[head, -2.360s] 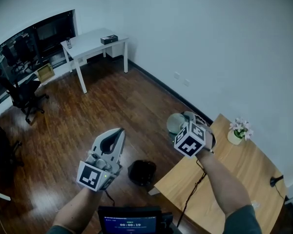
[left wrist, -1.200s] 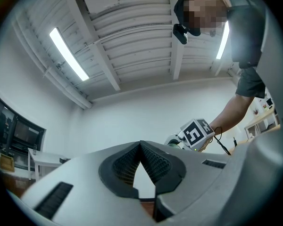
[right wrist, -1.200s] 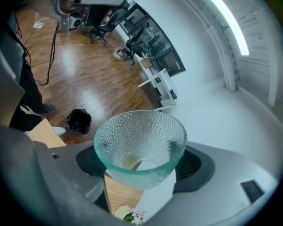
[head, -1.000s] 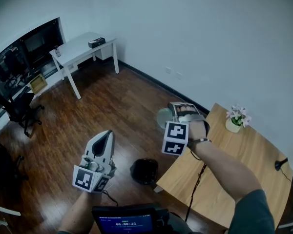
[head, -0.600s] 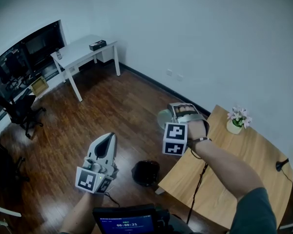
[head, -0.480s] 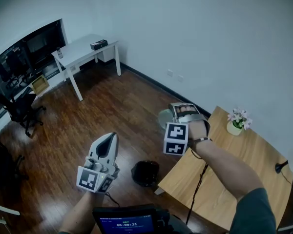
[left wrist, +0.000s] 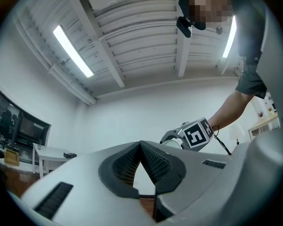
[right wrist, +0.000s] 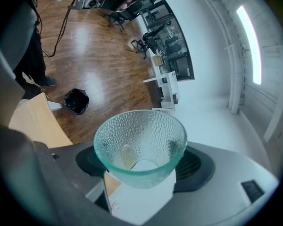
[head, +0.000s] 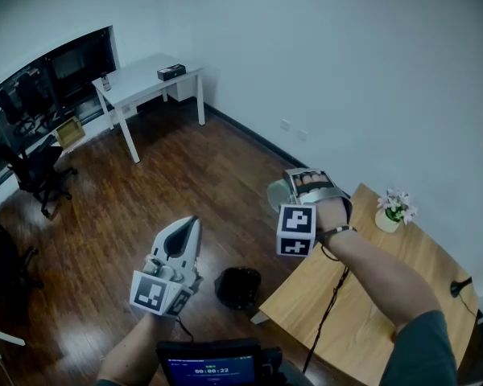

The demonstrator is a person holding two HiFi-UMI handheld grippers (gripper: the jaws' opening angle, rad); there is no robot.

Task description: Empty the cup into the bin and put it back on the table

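My right gripper [head: 288, 190] pinches the glass cup [right wrist: 140, 142], seemingly empty, aloft near the table [head: 370, 296] edge, apart from the bin [head: 237, 286]; my left gripper [left wrist: 140, 147] is pressed together, empty; 1 step apparently remains: setting it down.

A: How is the cup [right wrist: 140, 140] rendered?
B: It is shown in pale green glass, dimpled all over.
A: And the tongs?
B: The right tongs [right wrist: 141, 168] and left tongs [left wrist: 140, 147] are shown pale grey with dark ribbed pads; black-and-white square markers [head: 296, 230] are borne.
A: The surroundings?
B: The bin [head: 238, 286] is rendered black, the counter [head: 386, 312] light wood, the floor [head: 185, 175] dark brown planks.
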